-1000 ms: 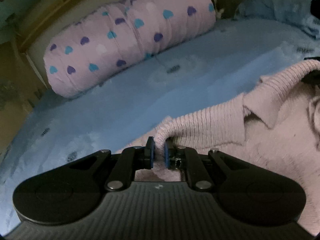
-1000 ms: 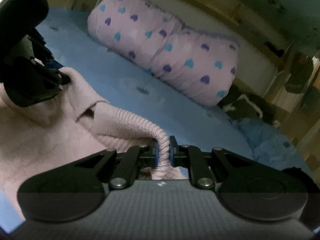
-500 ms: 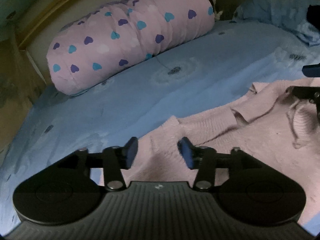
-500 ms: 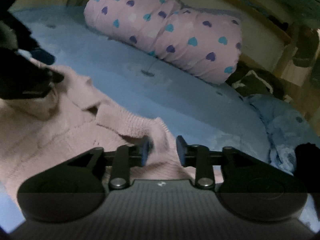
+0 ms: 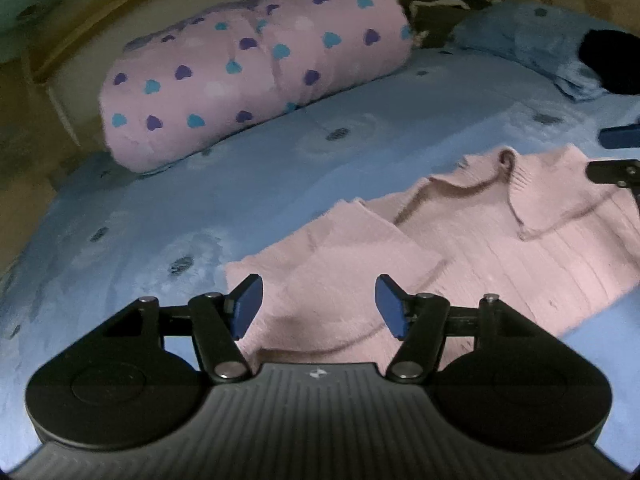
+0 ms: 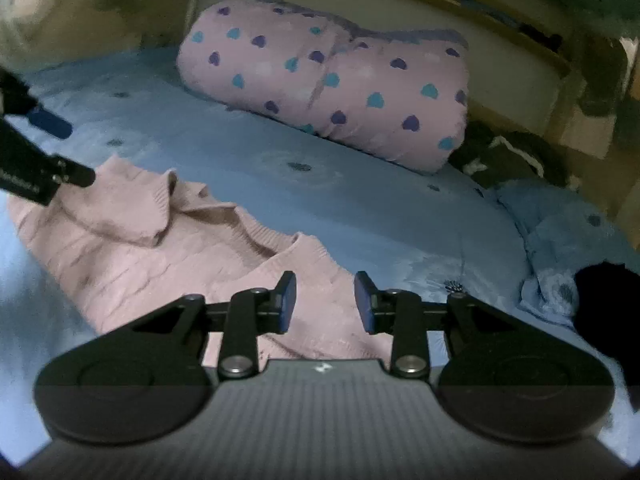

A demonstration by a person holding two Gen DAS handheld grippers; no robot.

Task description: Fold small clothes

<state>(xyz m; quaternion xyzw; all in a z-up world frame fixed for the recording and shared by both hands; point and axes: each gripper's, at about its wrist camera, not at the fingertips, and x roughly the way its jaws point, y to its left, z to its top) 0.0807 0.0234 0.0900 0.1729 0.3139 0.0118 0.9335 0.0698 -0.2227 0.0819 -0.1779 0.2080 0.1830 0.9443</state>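
Observation:
A pale pink knitted sweater (image 5: pixel 472 236) lies spread on the blue bed sheet (image 5: pixel 240 196), with one sleeve folded across its body. My left gripper (image 5: pixel 318 306) hovers above the sweater's near left corner, its jaws opening, nothing between them. In the right wrist view the same sweater (image 6: pixel 160 248) lies lower left. My right gripper (image 6: pixel 325 300) hangs over its right edge, jaws apart and empty. Each gripper shows at the edge of the other's view: the right gripper (image 5: pixel 618 156), the left gripper (image 6: pixel 52 148).
A rolled pink quilt with blue and purple hearts (image 5: pixel 256 76) lies along the back of the bed by the wooden frame. A crumpled blue pillow (image 6: pixel 568 236) and a dark bundle (image 6: pixel 504 156) sit at the far right.
Both grippers let go of the sweater's edge, opened, and drew back and up. The lifted sweater edge dropped flat onto the sheet.

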